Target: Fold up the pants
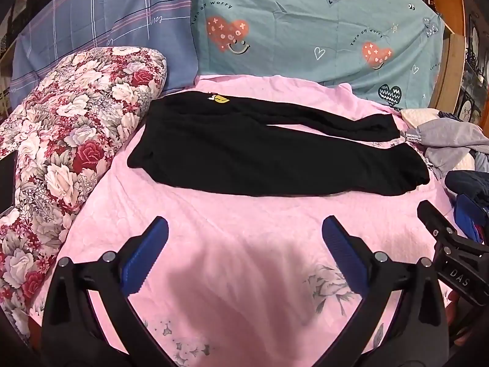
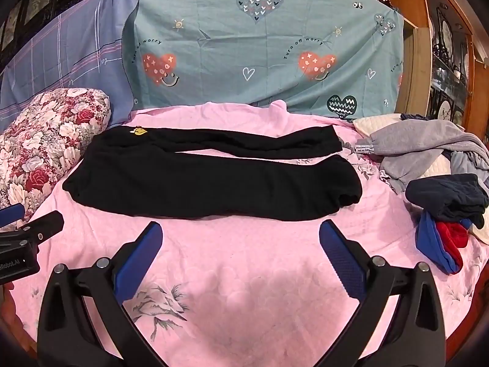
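Observation:
Black pants point(image 1: 244, 150) point(image 2: 211, 183) lie flat on the pink bedspread point(image 1: 232, 244) point(image 2: 238, 263), waist to the left with a small yellow patch point(image 1: 220, 99) point(image 2: 139, 131), both legs stretched to the right and slightly apart. My left gripper point(image 1: 244, 229) hovers open over bare bedspread, short of the near leg. My right gripper point(image 2: 240, 234) is open too, just in front of the near leg's lower edge, with nothing between its fingers. Each gripper shows at the edge of the other's view: the right one point(image 1: 428, 211), the left one point(image 2: 33, 214).
A floral rolled quilt point(image 1: 67, 140) point(image 2: 45, 140) lies along the left, close to the waistband. A heap of grey, navy, blue and red clothes point(image 2: 443, 183) point(image 1: 452, 140) sits at the right by the cuffs. Teal and blue sheets point(image 2: 244, 46) hang behind; a wooden cabinet point(image 2: 443, 61) stands far right.

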Demonstrator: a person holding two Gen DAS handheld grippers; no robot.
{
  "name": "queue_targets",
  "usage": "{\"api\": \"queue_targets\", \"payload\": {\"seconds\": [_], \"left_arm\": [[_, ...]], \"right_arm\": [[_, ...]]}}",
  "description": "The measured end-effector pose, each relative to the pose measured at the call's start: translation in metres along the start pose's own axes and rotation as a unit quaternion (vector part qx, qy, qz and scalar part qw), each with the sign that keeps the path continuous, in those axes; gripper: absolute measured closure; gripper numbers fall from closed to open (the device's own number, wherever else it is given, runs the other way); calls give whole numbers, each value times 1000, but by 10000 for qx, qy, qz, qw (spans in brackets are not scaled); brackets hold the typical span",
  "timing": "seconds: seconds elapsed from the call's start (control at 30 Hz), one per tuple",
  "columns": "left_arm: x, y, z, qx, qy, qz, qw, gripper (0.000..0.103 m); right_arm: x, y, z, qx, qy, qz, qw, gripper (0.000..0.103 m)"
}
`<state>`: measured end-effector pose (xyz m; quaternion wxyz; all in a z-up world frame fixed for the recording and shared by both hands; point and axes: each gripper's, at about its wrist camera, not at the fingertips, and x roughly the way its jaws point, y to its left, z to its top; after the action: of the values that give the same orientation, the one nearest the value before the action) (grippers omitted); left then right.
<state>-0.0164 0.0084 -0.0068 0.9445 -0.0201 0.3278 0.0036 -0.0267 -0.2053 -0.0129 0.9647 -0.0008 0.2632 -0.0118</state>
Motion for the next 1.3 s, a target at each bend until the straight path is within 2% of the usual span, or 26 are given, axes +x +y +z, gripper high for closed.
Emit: {"api": "queue_targets", "payload": {"seconds": [0.43, 1.3], "left_arm": [[-7, 2, -1, -24, -57, -4, 10000, 2], [-2, -2, 0, -34, 27, 9, 10000, 2]], "right_arm": [[-8, 3, 0, -92, -65, -6, 9999, 1], [1, 7, -5, -110, 71, 13, 9999, 1]]}}
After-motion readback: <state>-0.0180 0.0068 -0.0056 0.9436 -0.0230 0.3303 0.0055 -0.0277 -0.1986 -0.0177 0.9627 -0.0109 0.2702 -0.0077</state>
